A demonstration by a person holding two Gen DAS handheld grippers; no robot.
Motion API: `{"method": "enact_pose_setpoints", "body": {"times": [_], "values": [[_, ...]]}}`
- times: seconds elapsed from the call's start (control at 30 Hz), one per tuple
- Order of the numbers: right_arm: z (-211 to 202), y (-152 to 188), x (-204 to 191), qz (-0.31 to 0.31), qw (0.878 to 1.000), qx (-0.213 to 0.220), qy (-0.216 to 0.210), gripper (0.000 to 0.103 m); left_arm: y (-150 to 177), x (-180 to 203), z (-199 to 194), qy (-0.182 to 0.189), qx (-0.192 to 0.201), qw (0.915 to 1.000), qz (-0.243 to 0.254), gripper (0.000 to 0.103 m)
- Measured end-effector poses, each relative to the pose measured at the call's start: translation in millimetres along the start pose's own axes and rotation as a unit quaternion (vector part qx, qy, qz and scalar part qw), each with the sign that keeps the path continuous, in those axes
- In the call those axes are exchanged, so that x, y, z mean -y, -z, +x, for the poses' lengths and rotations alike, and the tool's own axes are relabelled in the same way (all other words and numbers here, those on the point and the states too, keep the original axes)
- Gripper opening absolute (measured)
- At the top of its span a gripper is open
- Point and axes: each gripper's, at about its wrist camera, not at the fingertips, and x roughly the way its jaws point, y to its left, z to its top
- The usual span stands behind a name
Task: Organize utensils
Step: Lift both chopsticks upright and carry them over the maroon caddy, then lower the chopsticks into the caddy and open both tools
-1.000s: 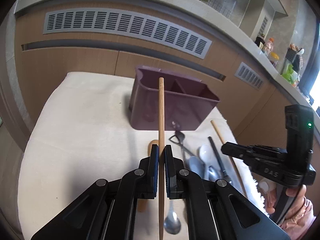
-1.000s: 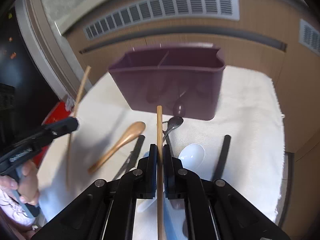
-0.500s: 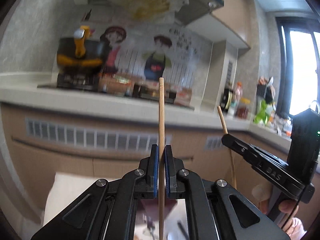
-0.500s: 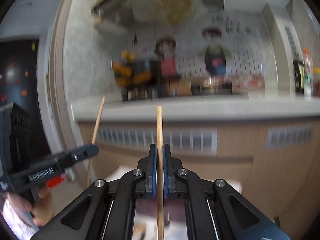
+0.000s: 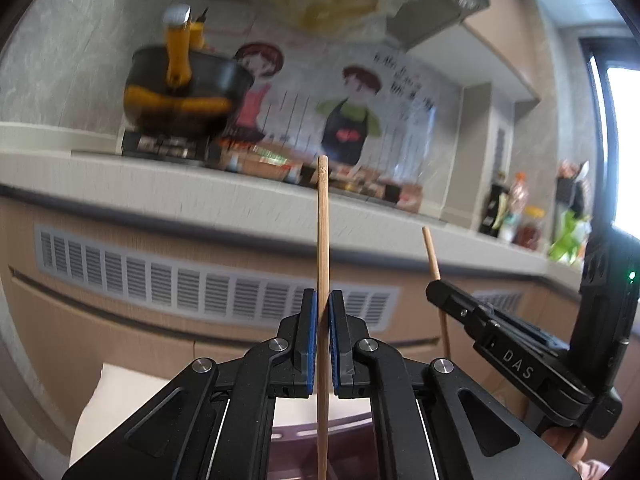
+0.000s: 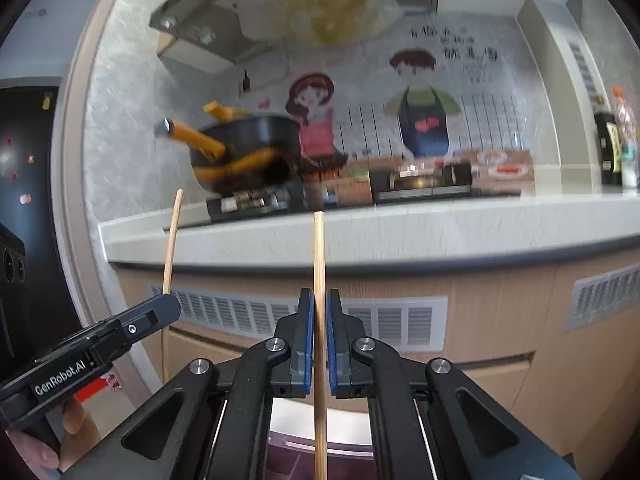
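Room: kitchen, with a long grey counter (image 5: 160,172) at the back, a black pan (image 6: 248,148) with orange handles on the stove, and a cartoon picture of two cooks on the wall. Much of it is blurry.

Desk: a white cloth (image 5: 120,404) shows low down in the left view, with only a small part in sight.

Bin: the purple bin (image 5: 296,444) peeks out at the very bottom of both views, under the tools. I cannot see inside it.

Left tool: the left tool (image 5: 324,344) is shut tight on a stick (image 5: 323,240). The blue pads pinch it from both sides.

Left stick: it is a wooden chopstick. It stands straight up, with a long part above the pads and the rest hanging down toward the bin.

Right tool: the right tool (image 6: 319,344) is shut tight on another stick (image 6: 319,260), the same way.

Right stick: it also stands upright, and its low end hangs above the bin rim.

Side by side: each view shows the other tool off to one side, near but apart, and the two sticks do not touch.

Hands: a bit of a hand (image 6: 68,424) holds the grip of the left tool.

Done: both sticks are picked up and are high off the cloth.

Left to do: I think the sticks must go down into the bin. No other spoons or forks show now, so I cannot tell how many still wait.
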Motion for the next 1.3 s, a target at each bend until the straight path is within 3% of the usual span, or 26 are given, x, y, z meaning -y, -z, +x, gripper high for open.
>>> {"method": "enact_pose_setpoints", "body": {"times": [0.33, 0.57, 0.63, 0.7, 0.77, 0.8, 0.83, 0.9, 1.0, 1.1, 1.3], "values": [[60.1, 63.9, 27.7, 0.026, 0.998, -0.059, 0.012, 0.006, 69.2, -23.1, 53.8, -0.026, -0.061, 0.9978, -0.002, 0.006], [52.2, 92.5, 26.2, 0.019, 0.995, -0.096, 0.009, 0.007, 106.0, -26.7, 48.9, -0.039, -0.118, 0.9922, -0.012, 0.008], [44.5, 99.5, 25.7, 0.021, 0.993, -0.112, 0.012, 0.016, 110.5, -28.8, 38.7, -0.043, -0.132, 0.9901, -0.022, 0.010], [32.1, 104.0, 27.1, 0.030, 0.992, -0.119, 0.011, 0.053, 110.2, -27.9, 26.5, -0.049, -0.139, 0.9887, -0.025, 0.022], [13.3, 106.6, 26.7, 0.032, 0.993, -0.114, 0.019, 0.070, 108.1, -24.6, 9.1, -0.055, -0.143, 0.9880, -0.019, 0.036], [2.6, 107.1, 24.9, 0.025, 0.993, -0.110, 0.025, 0.072, 107.5, -22.5, 0.9, -0.060, -0.144, 0.9877, -0.014, 0.044], [-7.9, 107.3, 22.0, 0.014, 0.993, -0.109, 0.035, 0.074, 107.2, -20.0, -6.6, -0.066, -0.148, 0.9867, -0.008, 0.048], [-24.3, 107.2, 16.8, -0.001, 0.993, -0.107, 0.056, 0.093, 110.8, -16.9, -21.9, -0.070, -0.166, 0.9837, -0.003, 0.052], [-51.1, 109.6, 10.2, -0.012, 0.992, -0.099, 0.080, 0.103, 119.3, -16.4, -39.0, -0.073, -0.192, 0.9787, -0.008, 0.061], [-67.4, 116.1, 2.8, -0.040, 0.988, -0.112, 0.097, 0.103, 132.2, -17.1, -53.6, -0.082, -0.206, 0.9751, -0.014, 0.066], [-76.7, 150.9, -1.6, -0.056, 0.973, -0.202, 0.093, 0.103, 162.4, -23.4, -73.0, -0.106, -0.247, 0.9627, -0.030, 0.078]]}}
